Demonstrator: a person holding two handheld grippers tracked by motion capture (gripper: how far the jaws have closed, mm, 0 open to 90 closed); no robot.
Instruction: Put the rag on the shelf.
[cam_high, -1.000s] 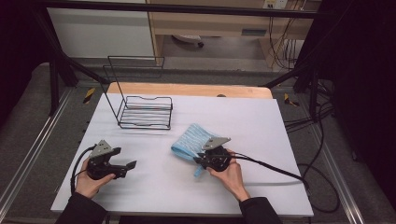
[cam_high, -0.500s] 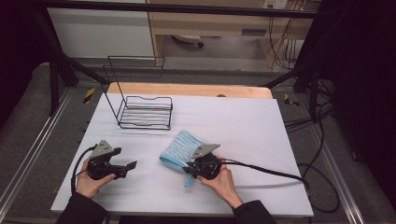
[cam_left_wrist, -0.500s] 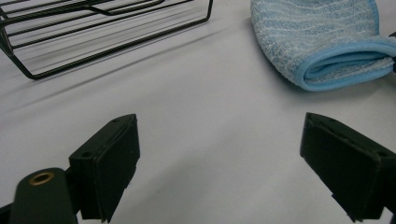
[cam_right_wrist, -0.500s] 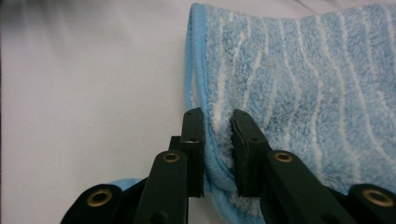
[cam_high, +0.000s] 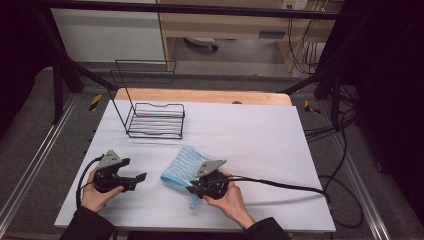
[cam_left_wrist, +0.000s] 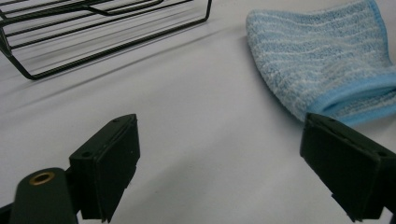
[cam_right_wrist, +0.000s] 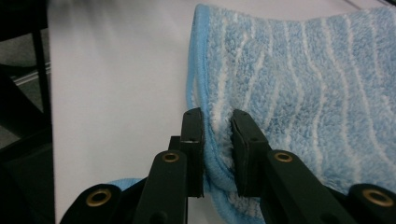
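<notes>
A light blue striped towel lies folded on the white table, near its front middle. My right gripper is shut on the towel's near edge, the blue hem pinched between the two jaws. The towel spreads away from the jaws in the right gripper view. My left gripper rests open on the table at the front left, a short way left of the towel. Its jaws stand wide apart with bare table between them, and the towel lies ahead to the right.
A black wire rack stands at the table's back left, also seen as the rack in the left gripper view. A wooden board runs along the far edge. The right gripper's cable trails to the right over the table.
My right gripper has dragged the towel leftward and toward the table's front edge. The left gripper has stayed where it was, open.
</notes>
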